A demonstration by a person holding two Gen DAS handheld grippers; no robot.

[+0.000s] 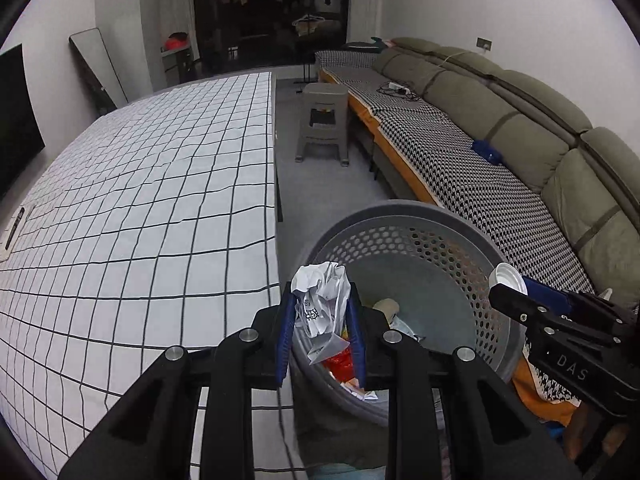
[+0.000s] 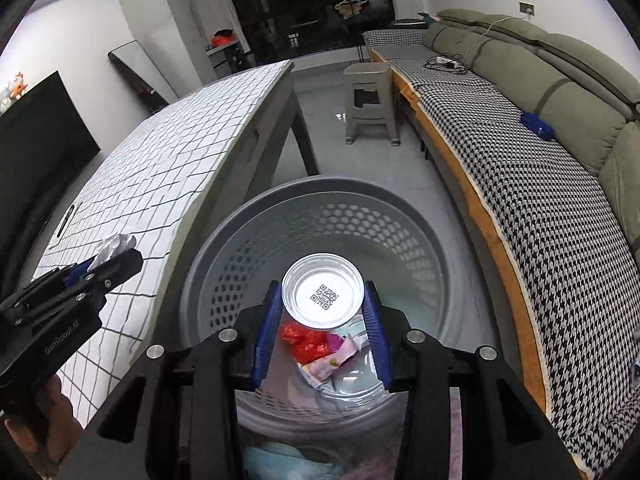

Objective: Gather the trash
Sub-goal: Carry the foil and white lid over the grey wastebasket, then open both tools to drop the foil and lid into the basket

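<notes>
While the left hand-held gripper [image 1: 320, 320] clenches a crumpled paper wad [image 1: 322, 300] at the perforated grey trash basket's [image 2: 256, 240] rim, the right hand-held gripper [image 2: 322, 316] grips a foil cup [image 2: 323, 295] above the basket, beside the grid-clothed desk [image 1: 160, 200].

right gripper [image 1: 505, 294] body: "DAS" | left gripper [image 2: 105, 263] body: "GenRobot.AI" | can [image 2: 323, 295] base: QR code

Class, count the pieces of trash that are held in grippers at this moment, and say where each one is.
2. A crumpled paper in the left gripper, by the basket rim; a silver can in the right gripper, over the basket.
</notes>
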